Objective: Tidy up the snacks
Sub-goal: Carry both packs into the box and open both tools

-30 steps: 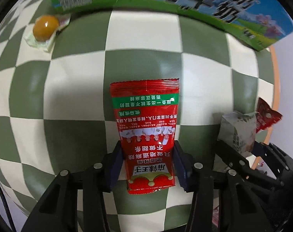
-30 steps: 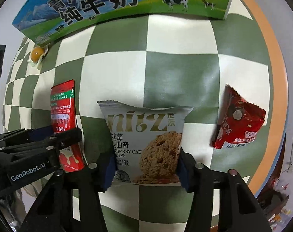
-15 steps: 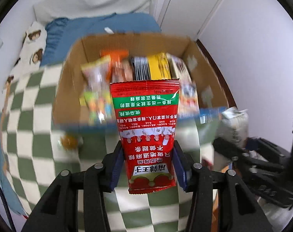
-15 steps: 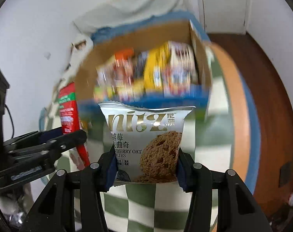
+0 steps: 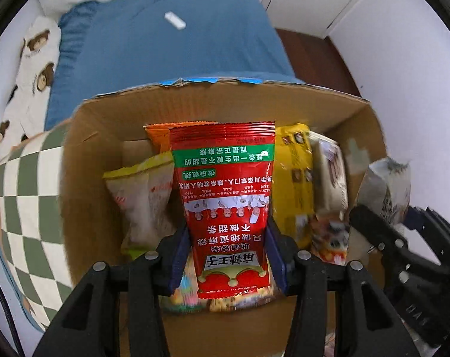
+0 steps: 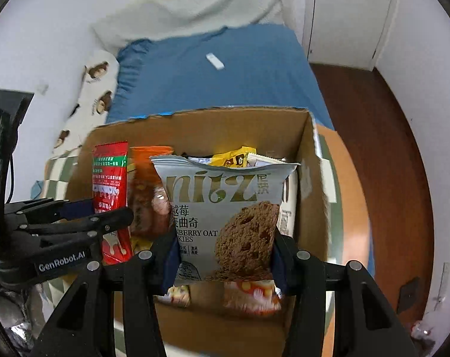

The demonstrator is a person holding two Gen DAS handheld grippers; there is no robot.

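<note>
My left gripper (image 5: 227,263) is shut on a red spicy-strip packet (image 5: 225,196) and holds it upright over the open cardboard box (image 5: 106,119). My right gripper (image 6: 223,260) is shut on a silver cranberry oat cookie bag (image 6: 222,208), held over the right half of the same box (image 6: 308,154). The box holds several standing snack packs, yellow (image 5: 293,172), orange (image 6: 147,196) and pale (image 5: 141,196). The left gripper with its red packet (image 6: 110,190) shows at the left of the right wrist view. The cookie bag (image 5: 385,187) shows at the right of the left wrist view.
The box stands on a green-and-white checkered table (image 5: 25,196) with an orange rim (image 6: 346,196). Behind it is a bed with a blue sheet (image 6: 219,74) and a bear-print pillow (image 5: 31,68). A wooden floor (image 6: 388,148) and a white door (image 6: 343,15) are to the right.
Both grippers rose from the table with their packets and moved forward over the box. The box now fills the view below the packets.
</note>
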